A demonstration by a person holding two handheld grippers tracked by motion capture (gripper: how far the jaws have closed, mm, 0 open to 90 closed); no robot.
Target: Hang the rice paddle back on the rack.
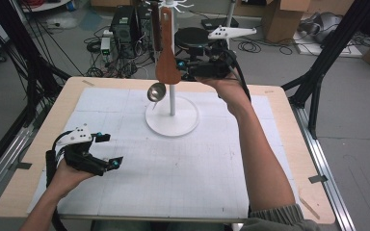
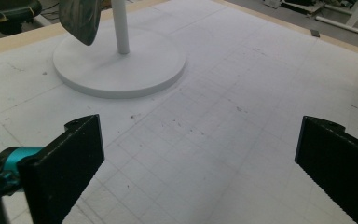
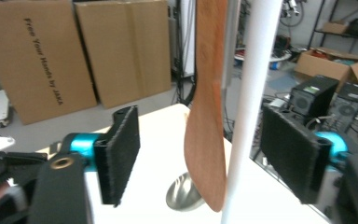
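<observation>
1. Below my right claw (image 1: 179, 67) lies the white gridded mat (image 1: 173, 163) on the table (image 1: 289, 125), with the round base of the white rack (image 1: 172, 117) standing on it, under and a little ahead of the jaws.
2. Rising between my right jaws and just beyond them is the rack's white post (image 3: 247, 112); the jaws are spread, one pad on each side, pressing on nothing.
3. Just this side of that post hangs the wooden spatula (image 3: 205, 126), blade down, in the gap between my pads and touching neither; in the high view it dangles from a top hook straight ahead of my claw.
4. Lower, past the spatula's blade, hangs a metal ladle (image 3: 182, 192), its bowl close to the base.
5. Far off, my left claw (image 1: 110, 150) rests low over the mat's near left part, jaws spread wide and empty, the rack's base well ahead of it.
6. I judge the step to be letting go: the spatula looks hung, and my pads stand clear of it.
7. Next, I should draw the right claw straight back along its own line, keeping the jaws wide so neither pad brushes the blade and sets it swinging off the hook.
</observation>
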